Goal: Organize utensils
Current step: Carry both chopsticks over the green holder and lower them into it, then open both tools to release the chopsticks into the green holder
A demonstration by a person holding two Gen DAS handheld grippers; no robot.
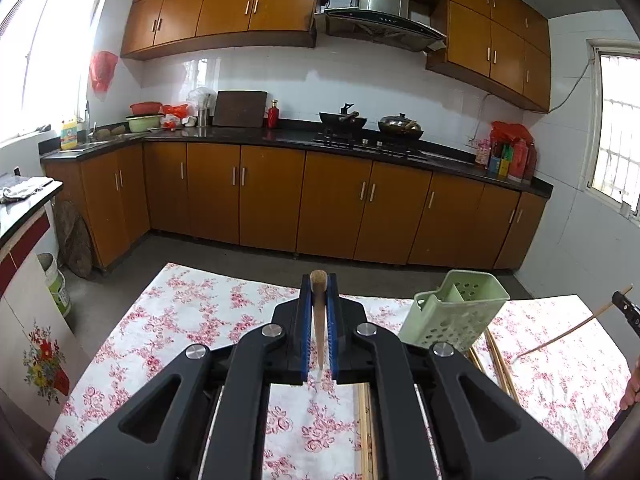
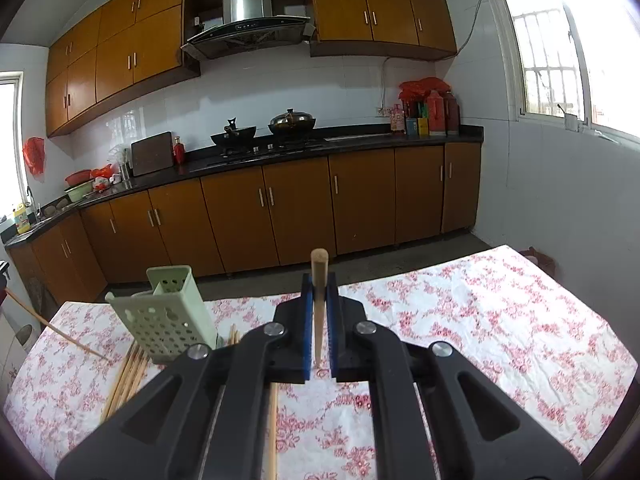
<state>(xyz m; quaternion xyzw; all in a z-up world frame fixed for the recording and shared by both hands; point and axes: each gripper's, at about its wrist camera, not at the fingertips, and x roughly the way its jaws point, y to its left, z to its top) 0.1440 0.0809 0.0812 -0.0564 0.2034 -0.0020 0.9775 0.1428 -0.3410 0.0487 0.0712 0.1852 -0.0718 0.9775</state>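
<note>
In the left wrist view, one chopstick (image 1: 319, 312) is held tight between the nearly closed jaws of the left gripper (image 1: 319, 320), and the green holder (image 1: 454, 312) to their right looks empty. In the right wrist view, another chopstick (image 2: 319, 300) is squeezed the same way in the right gripper (image 2: 319, 320), with the loose chopsticks (image 2: 128, 376) left lying to the jaws' left, so most of the job is judged not yet done.

Place: I read this as a home kitchen.
Cabinets: orange-brown wooden cabinets (image 1: 336, 204) run along my 12 o'clock, with wall units above.
Cooking: a gas hob (image 1: 372, 145) carries a wok (image 1: 343, 120) and a lidded pan (image 1: 400, 125), under a range hood (image 1: 384, 12).
Sink: at my 10 o'clock from the left wrist, with a detergent bottle (image 1: 69, 133).
Table: a floral tablecloth (image 2: 480, 320) lies below me.
</note>
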